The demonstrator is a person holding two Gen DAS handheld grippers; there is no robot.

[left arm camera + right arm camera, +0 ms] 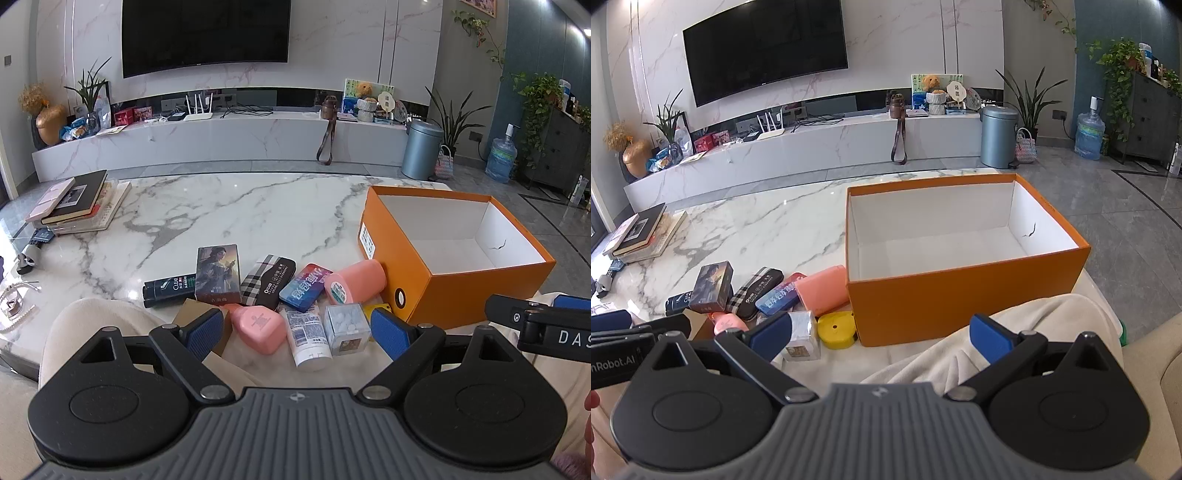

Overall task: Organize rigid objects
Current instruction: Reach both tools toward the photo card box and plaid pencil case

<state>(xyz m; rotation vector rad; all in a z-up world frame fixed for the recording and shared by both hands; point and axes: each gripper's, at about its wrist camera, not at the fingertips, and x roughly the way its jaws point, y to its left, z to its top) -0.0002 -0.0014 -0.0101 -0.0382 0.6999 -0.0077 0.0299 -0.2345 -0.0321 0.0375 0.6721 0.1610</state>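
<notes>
1. Marble-topped table (229, 206) fills the foreground of a living room, with a dark television (205, 33) on the wall behind it.
2. An orange box (960, 295) stands open at the table's right side; its white inside holds nothing.
3. A cluster of small rigid items lies just left of the box: a pink jar (356, 280) on its side with its base toward the camera and its long axis running toward the box, a blue tin (304, 286), a plaid case (267, 280), a card box (218, 273) standing upright, a dark bottle (168, 290) lying crosswise, a pink bottle (258, 326), a white tube (308, 339) with its cap toward the camera, a clear cube (347, 326) and a yellow disc (836, 328).
4. The left gripper (297, 334) hovers wide open over the cluster's near edge, holding nothing.
5. The right gripper (882, 338) is also spread wide and empty, in front of the box.
</notes>
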